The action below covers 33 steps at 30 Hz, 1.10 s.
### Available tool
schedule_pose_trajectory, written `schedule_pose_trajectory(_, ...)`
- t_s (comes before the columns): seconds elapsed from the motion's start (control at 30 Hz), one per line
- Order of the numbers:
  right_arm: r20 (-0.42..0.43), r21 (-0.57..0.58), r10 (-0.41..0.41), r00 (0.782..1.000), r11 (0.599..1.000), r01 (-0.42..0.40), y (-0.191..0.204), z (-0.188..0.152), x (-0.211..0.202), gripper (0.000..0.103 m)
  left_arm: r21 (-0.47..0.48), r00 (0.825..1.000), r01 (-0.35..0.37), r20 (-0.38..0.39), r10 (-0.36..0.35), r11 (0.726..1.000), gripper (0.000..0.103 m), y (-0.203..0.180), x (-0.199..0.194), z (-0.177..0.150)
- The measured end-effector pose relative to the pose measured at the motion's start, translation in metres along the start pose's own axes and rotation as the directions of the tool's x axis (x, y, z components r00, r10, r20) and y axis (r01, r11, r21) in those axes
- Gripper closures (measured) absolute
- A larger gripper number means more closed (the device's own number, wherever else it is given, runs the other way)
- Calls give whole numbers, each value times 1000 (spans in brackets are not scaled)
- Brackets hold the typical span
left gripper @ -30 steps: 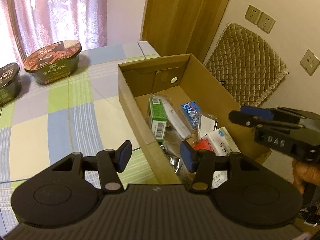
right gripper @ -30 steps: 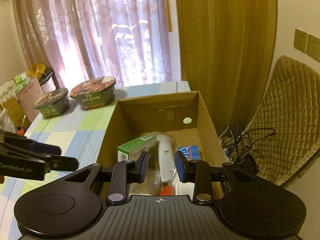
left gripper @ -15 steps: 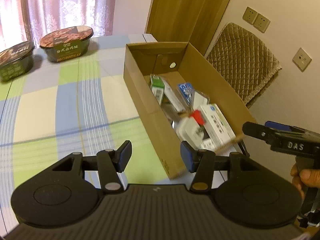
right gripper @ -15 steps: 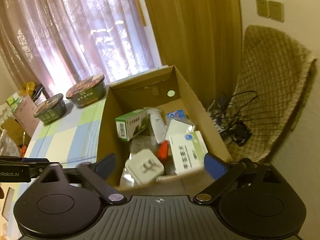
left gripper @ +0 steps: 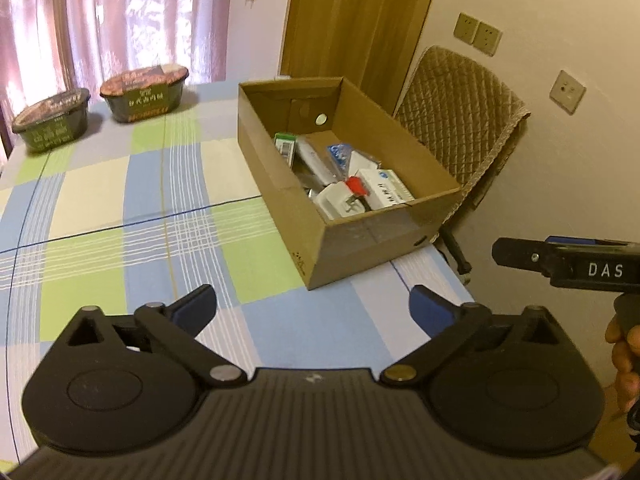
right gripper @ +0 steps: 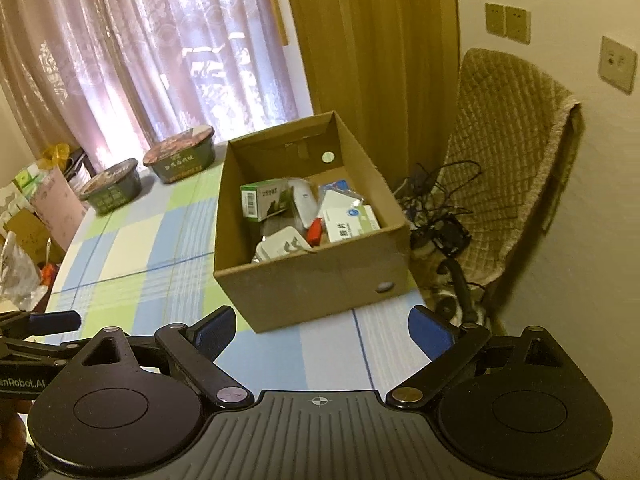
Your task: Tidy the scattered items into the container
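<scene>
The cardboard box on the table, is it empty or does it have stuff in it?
Partly filled. The cardboard box has no lid on, and a green carton, a white packet and other small items lie on its floor.

Cardboard box point(left gripper: 372, 236) sits on table point(left gripper: 120, 184) near its right edge, approx 12 o'clock from both grippers. Small items point(right gripper: 308, 216) lie inside box. Two noodle bowls point(left gripper: 100, 104) stand side by side at 10 o'clock, well apart from box, curtain behind them. Chair point(right gripper: 512, 152) at 2 o'clock, off table, beside box; cables point(right gripper: 436, 208) btwn chair & box.
</scene>
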State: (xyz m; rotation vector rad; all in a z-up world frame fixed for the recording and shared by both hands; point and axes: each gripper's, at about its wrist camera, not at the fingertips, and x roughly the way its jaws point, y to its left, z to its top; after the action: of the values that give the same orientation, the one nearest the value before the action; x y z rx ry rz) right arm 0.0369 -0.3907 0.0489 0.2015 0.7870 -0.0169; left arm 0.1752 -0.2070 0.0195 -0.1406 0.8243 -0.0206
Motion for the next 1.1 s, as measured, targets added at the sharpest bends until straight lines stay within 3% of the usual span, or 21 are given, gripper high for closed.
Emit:
schedule_pose_trajectory(0.23,2,-53,-24,1000,998,25,11,-14,-26,5,-7,998,-64,14,64,998,1,-8,-18,-17)
schedule_pose_trajectory(0.43,-7,-62,-22,1000,998,21,15,-17,-32,5,6,987,-160,25,160,987,1,-8,-33,-23)
schedule_pose_trajectory(0.73,-5,-72,-20,1000,997,19,17,-15,-39,5,-67,991,-133,-8,133,989,1,-2,-39,-22)
schedule_pose_trajectory(1.1,-6,-61,1,1000,998,-1,18,-13,-42,5,-79,993,-112,-38,109,991,1,-7,-34,-18)
